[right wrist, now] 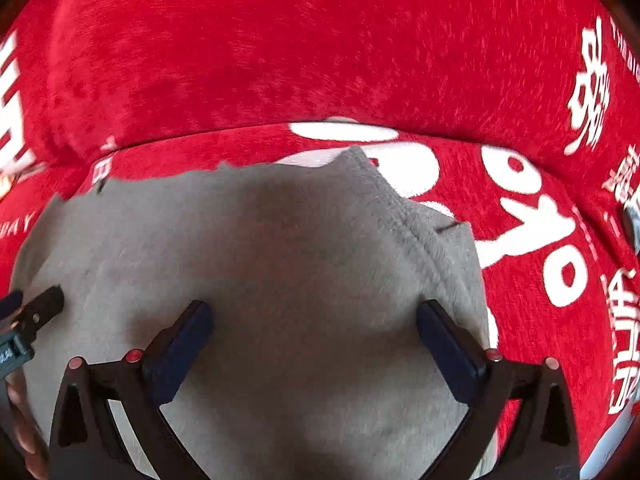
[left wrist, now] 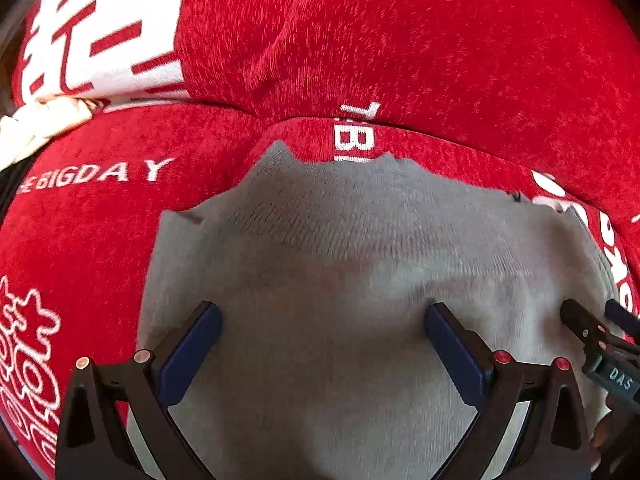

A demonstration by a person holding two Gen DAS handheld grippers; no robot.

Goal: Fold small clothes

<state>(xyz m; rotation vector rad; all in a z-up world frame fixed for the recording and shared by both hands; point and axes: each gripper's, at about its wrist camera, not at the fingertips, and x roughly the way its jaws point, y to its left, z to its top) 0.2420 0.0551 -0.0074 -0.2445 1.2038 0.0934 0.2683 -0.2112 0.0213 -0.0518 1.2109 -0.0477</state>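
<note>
Lying on plush red cloth [left wrist: 400, 40], grey knit garment [left wrist: 320, 260] under spread left claw [left wrist: 322, 316] and right claw [right wrist: 314, 312]

The grey garment [left wrist: 360, 280] is soft knit cloth, matt, with fine ribbing across it and a thicker stitched seam [right wrist: 420, 240] along one side. Under it lies a red cover [left wrist: 400, 40] of plush, short-piled fabric, mottled like chenille, with flat white printed lettering [left wrist: 100, 176]. The left claw [left wrist: 322, 320] has matt black plastic arms, dark blue rubbery pads [left wrist: 192, 352] and small shiny copper-coloured and red studs. The right claw [right wrist: 314, 320] looks the same, with a smooth finish.
</note>
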